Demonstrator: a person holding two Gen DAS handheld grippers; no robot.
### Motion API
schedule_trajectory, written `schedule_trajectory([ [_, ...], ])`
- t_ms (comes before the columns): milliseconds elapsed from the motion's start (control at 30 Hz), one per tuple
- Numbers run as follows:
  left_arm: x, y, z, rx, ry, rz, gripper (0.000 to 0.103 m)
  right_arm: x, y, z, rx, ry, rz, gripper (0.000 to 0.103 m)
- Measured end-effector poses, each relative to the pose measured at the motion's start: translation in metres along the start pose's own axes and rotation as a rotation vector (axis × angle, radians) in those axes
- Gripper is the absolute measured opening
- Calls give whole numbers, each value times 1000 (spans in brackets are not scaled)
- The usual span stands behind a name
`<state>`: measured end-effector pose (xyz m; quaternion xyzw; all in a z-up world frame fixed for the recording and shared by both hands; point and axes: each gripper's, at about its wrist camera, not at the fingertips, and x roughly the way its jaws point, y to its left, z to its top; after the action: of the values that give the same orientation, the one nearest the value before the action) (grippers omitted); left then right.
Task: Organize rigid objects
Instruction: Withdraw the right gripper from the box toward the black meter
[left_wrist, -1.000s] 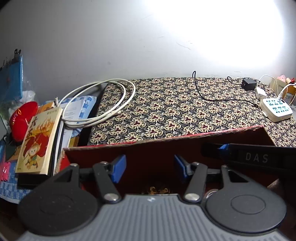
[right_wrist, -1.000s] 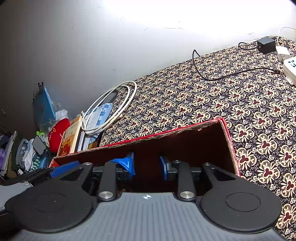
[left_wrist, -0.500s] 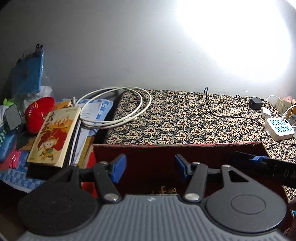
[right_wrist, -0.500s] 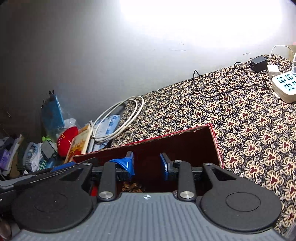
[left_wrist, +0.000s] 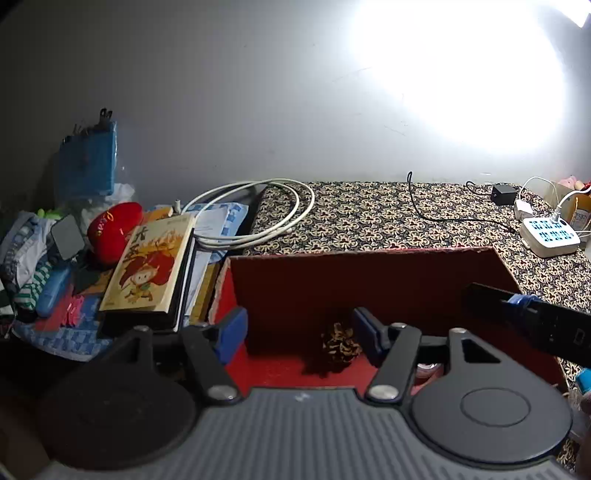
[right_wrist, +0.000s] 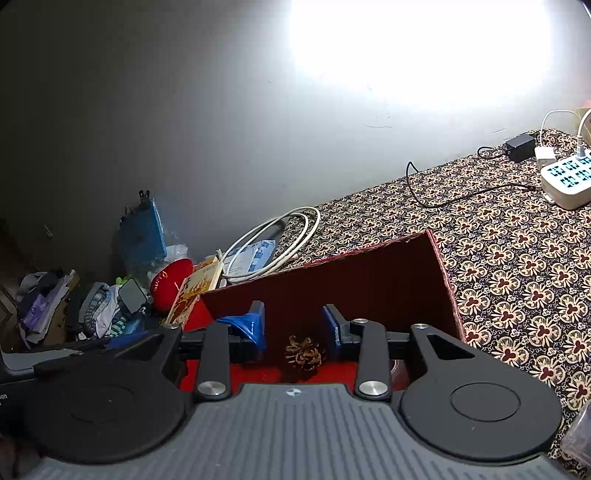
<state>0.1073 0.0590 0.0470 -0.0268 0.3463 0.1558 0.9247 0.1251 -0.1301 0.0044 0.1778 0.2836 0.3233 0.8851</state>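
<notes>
Left wrist view: compared with a second ago, the red box (left_wrist: 362, 280) sits lower and farther off in the frame, and its red floor now shows, with a pine cone (left_wrist: 341, 345) lying on it near the front wall. More of the clutter at the left has come into sight: the yellow picture book (left_wrist: 151, 267), the red plush (left_wrist: 112, 229) and a blue pouch (left_wrist: 86, 166) against the wall. The left gripper (left_wrist: 300, 332) tilts downward over the near edge of the box. Its jaws are opening, wider than before, with nothing pressed between the blue pads; the pine cone lies below and beyond them. The right gripper's black finger with its blue pad (left_wrist: 524, 314) reaches in from the right over the box.

Right wrist view: the box (right_wrist: 369, 280) has likewise dropped lower in the picture, and the pine cone (right_wrist: 304, 352) is now visible on the red floor, where earlier only the dark inner wall showed. The right gripper (right_wrist: 294, 332) points down at a shallower slant than the left one. Its jaws are opening; the gap between the pads is clearly wider than a second ago, and they hold nothing, the cone resting on the box floor behind the gap. The patterned cloth (right_wrist: 517, 258) carries the box, a coiled white cable (right_wrist: 280, 240), a black cord (right_wrist: 454, 195) and a white power strip (right_wrist: 565, 181) at the far right.
</notes>
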Motion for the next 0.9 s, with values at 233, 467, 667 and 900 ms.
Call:
schedule_trajectory([
  [233, -28, 11, -18, -11, -10, -41, 66, -25, 8, -16, -34, -47, 42, 19],
  [467, -51, 30, -43, -13, -15, -103, 66, -42, 7, -38, -30, -19, 95, 19],
  [667, -61, 44, -77, -17, 16, -156, 66, -54, 1, -60, 5, 21, 135, 19],
  [900, -61, 48, -120, -20, 103, -231, 66, -58, -8, -90, -23, 117, 112, 19],
])
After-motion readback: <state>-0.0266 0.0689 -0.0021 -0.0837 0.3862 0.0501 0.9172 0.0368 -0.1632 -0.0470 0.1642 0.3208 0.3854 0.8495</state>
